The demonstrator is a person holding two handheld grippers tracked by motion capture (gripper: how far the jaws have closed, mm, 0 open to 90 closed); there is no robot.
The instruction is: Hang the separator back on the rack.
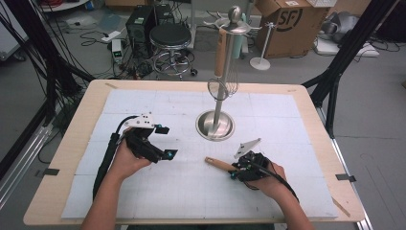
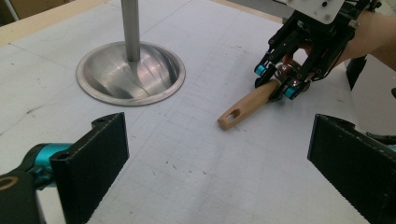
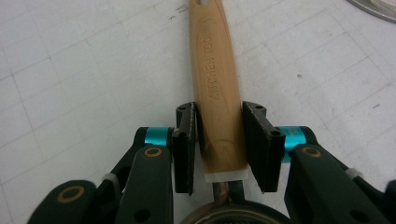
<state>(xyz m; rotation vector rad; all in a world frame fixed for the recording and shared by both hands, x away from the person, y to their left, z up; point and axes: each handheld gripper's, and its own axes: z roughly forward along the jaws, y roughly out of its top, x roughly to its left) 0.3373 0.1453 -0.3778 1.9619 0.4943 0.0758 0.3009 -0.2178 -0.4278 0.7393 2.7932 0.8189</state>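
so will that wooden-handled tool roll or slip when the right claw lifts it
Probably stiff: the light wooden handle looks solid. Its smooth rounded sides might slip a little between the right claw pads. The metal end near the claw could make it tip that way.

High view: fixed above the near edge of the white gridded foam mat (image 1: 158,191), facing forward and down, far enough to take in the whole wooden table (image 1: 72,143) and the floor behind.

Left gripper view: low over the mat, looking along two wide-apart black jaws toward the shiny round steel stand base (image 2: 130,74) and the black right gripper (image 2: 275,84) farther off.

Right gripper view: very close, looking down along its own jaws onto the pale wooden utensil handle (image 3: 215,70).

Shared across all three: handle and mat. Shared by high and left gripper views: stand base (image 1: 215,125), right gripper (image 1: 235,171), handle (image 1: 220,164) (image 2: 247,105).
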